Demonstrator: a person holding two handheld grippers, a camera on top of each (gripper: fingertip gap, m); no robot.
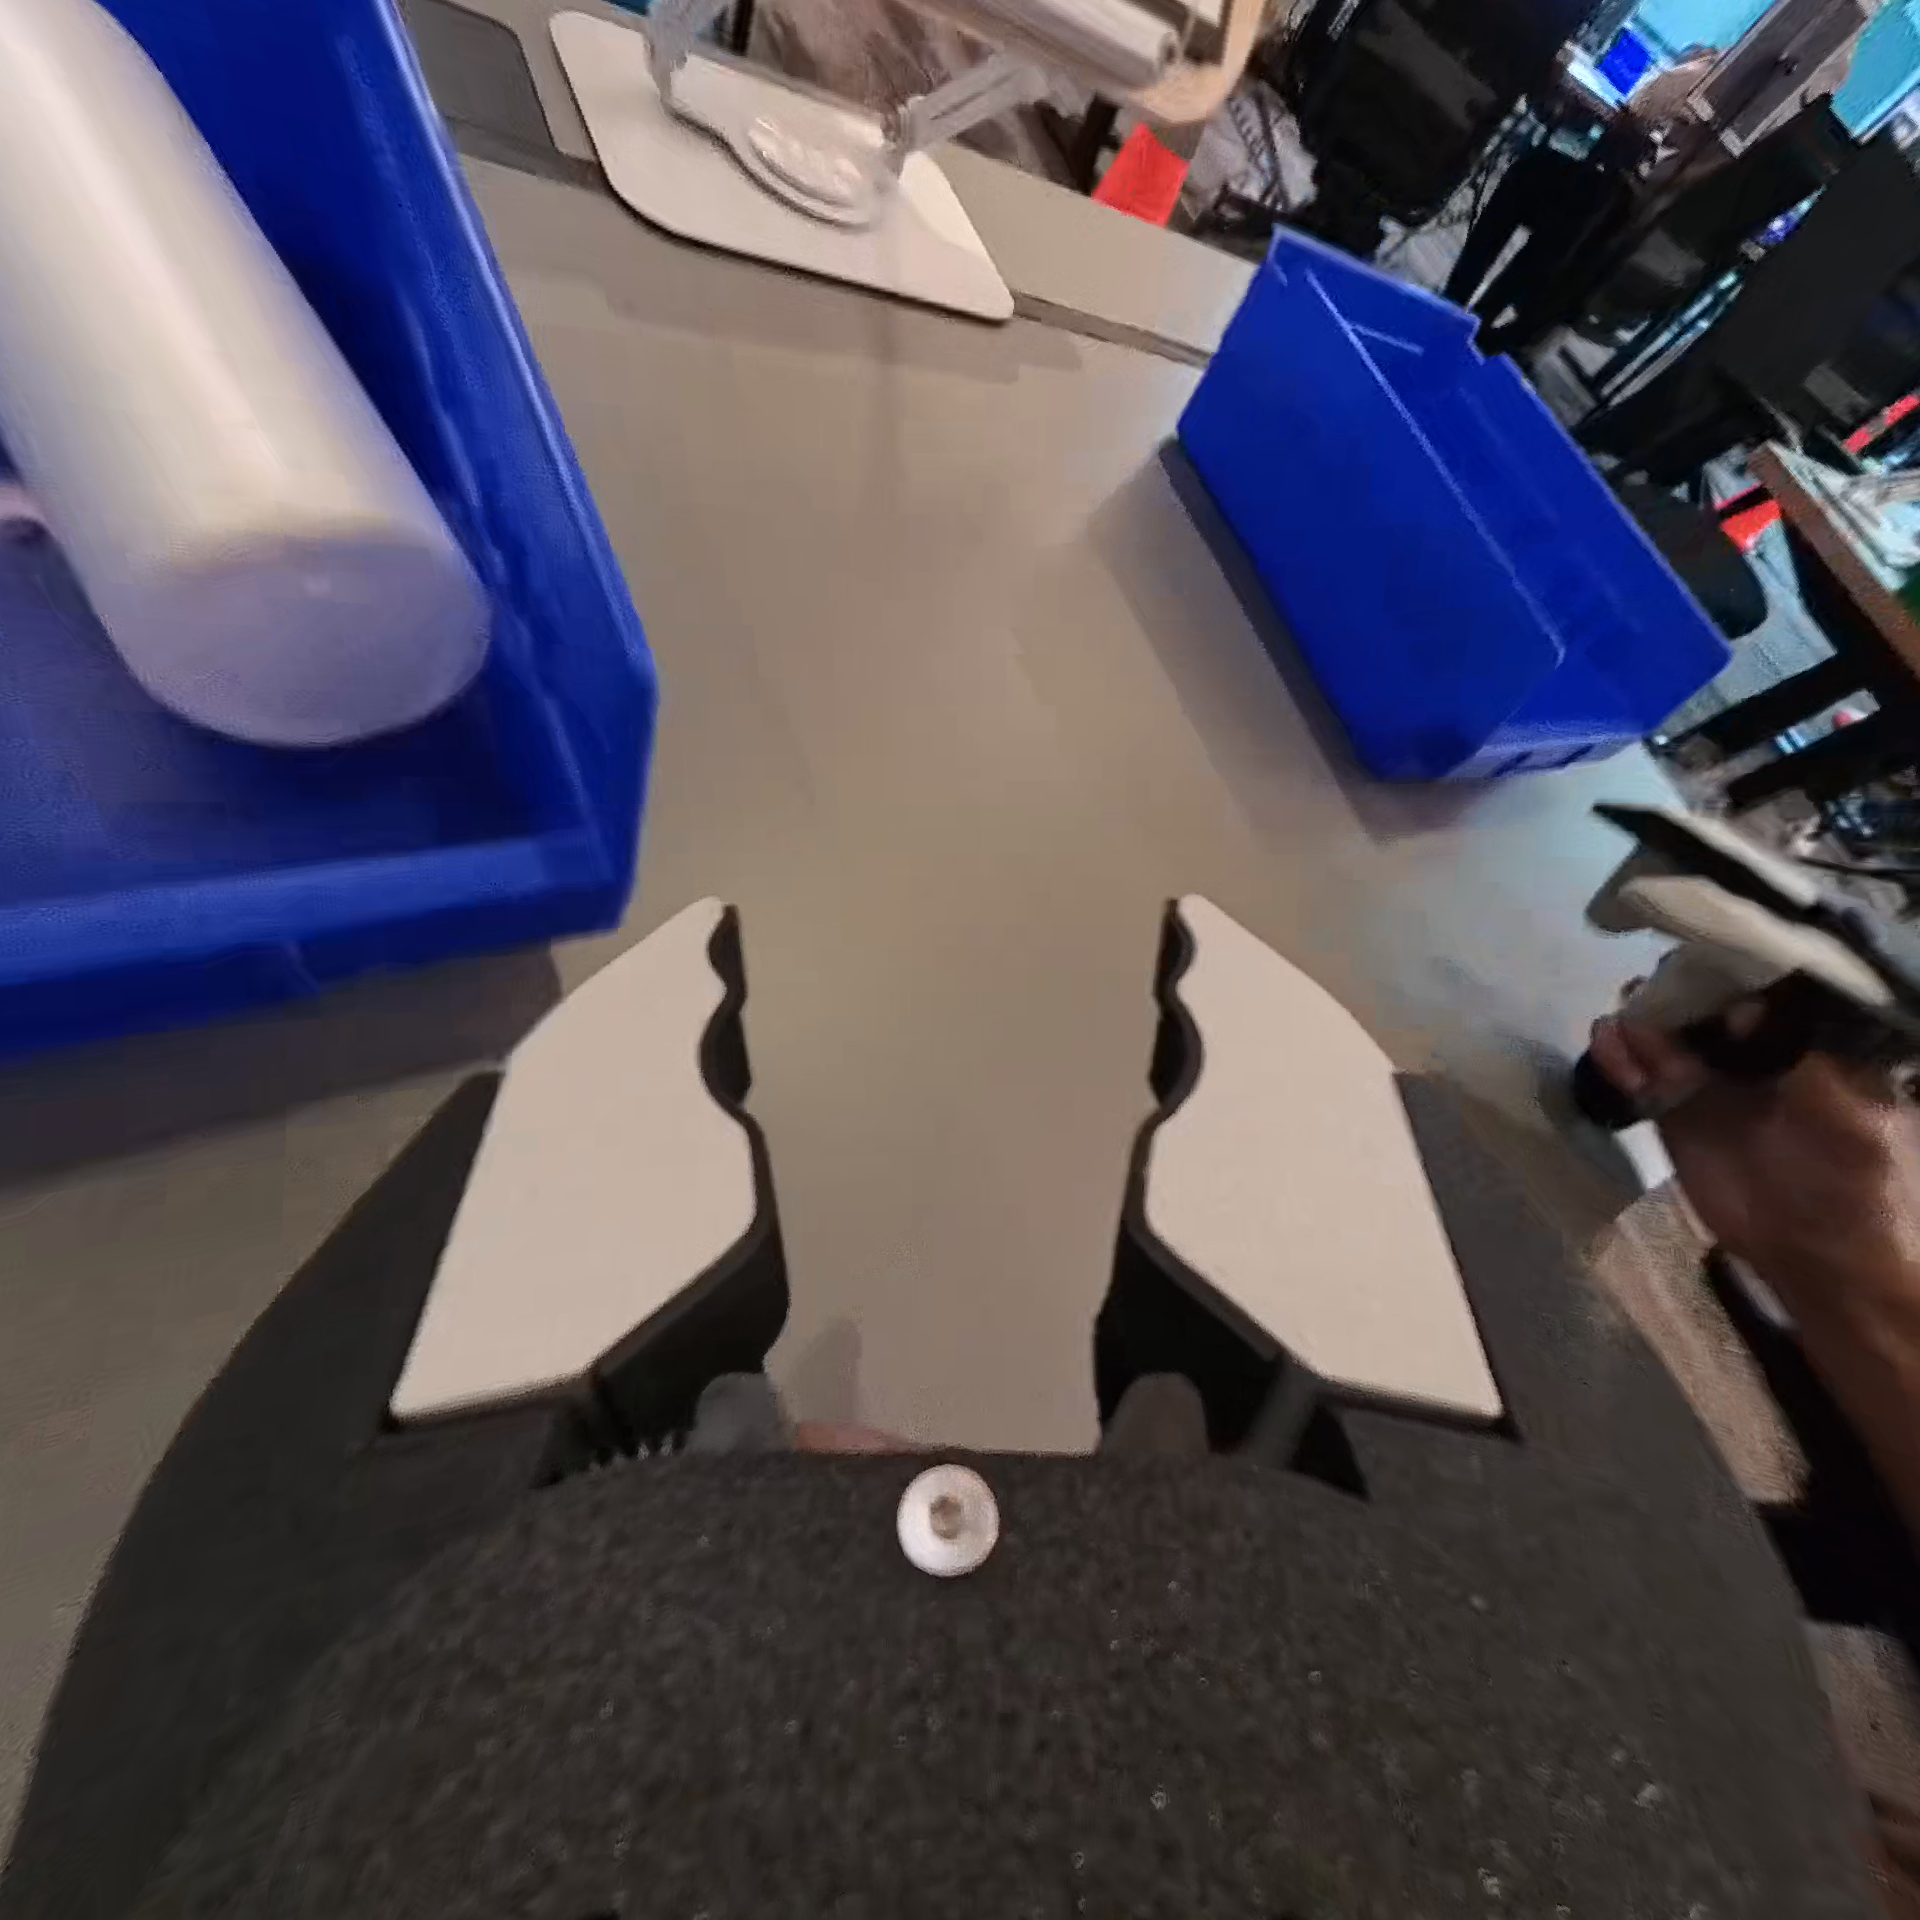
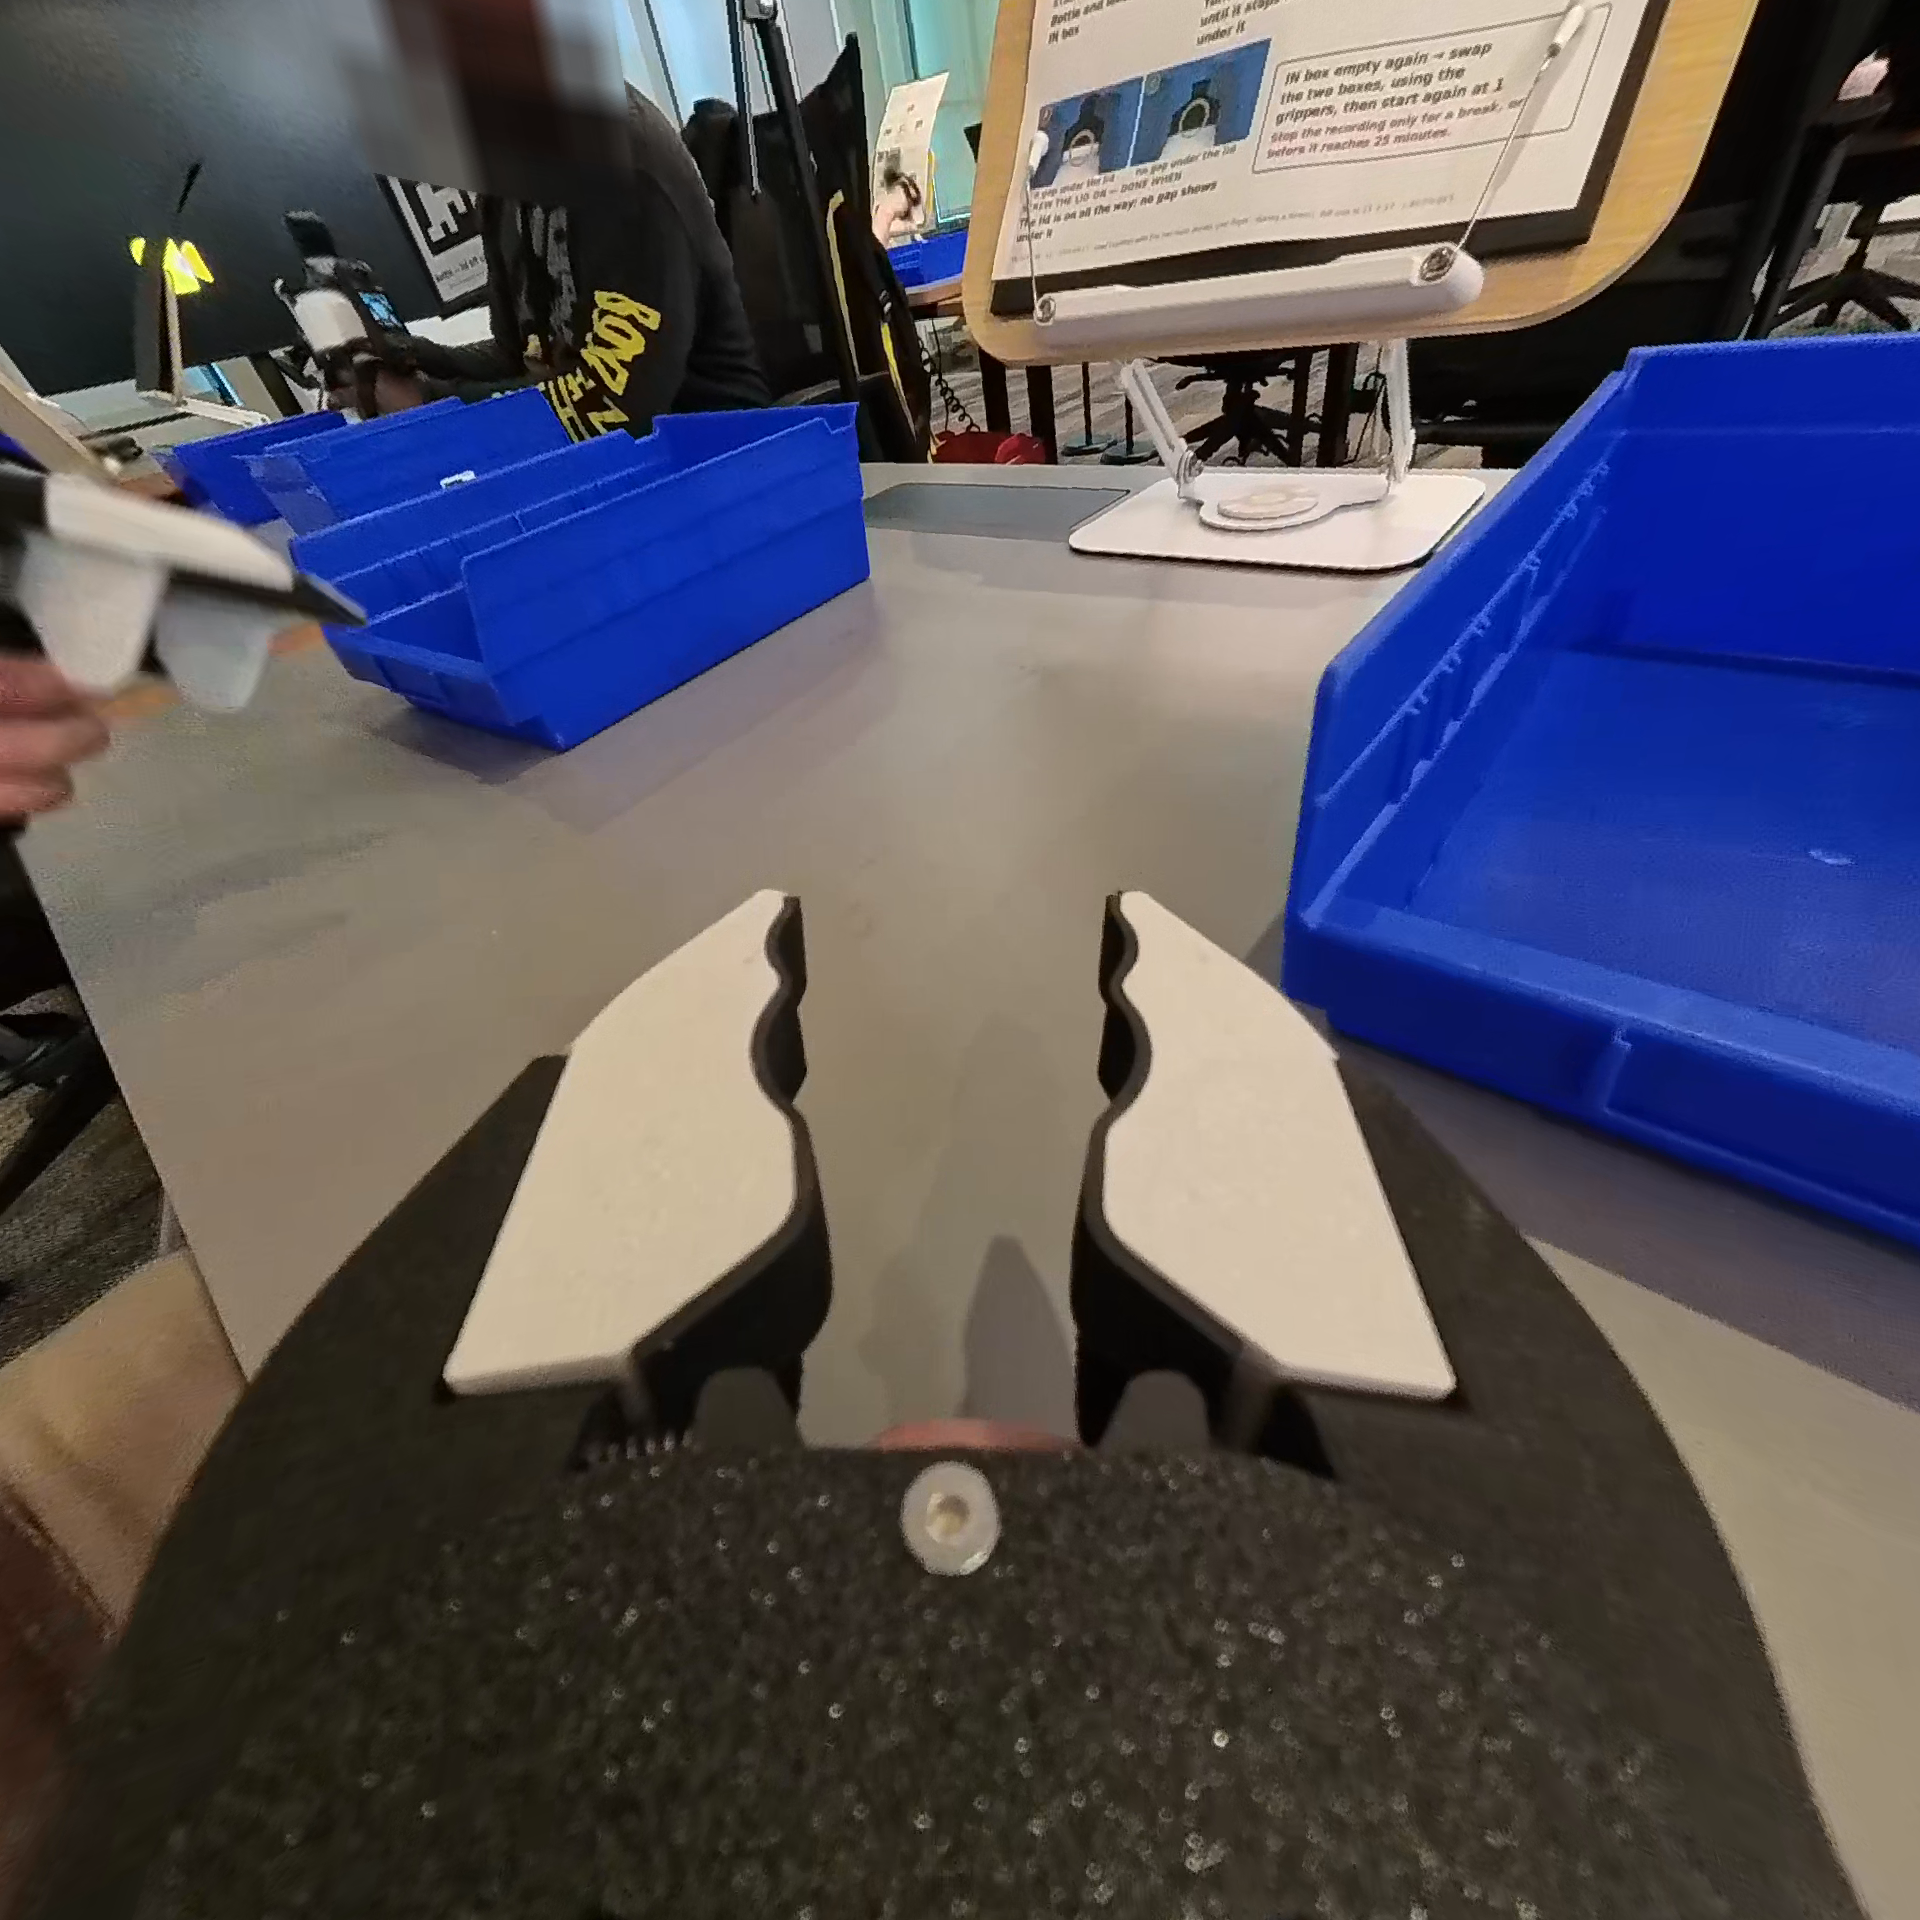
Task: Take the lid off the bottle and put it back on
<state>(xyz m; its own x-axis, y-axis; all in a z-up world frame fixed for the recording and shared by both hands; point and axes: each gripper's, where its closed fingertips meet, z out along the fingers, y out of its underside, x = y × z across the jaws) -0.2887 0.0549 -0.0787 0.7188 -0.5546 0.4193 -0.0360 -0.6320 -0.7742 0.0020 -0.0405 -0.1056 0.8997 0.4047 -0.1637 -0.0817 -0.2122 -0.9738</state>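
Grippers number two: left gripper point(image 1: 954, 914) gapes wide over bare grey table point(image 1: 935, 623), right gripper point(image 2: 954, 909) parted, holding nothing. Two blue bins sit beyond: the left bin point(image 1: 540, 468) holds one pale bottle point(image 1: 197, 436) lying down, the right bin point(image 2: 1662, 779) nothing.

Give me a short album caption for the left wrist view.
Open, empty left tongs hover over a grey table, a pale bottle lying in the blue bin alongside.
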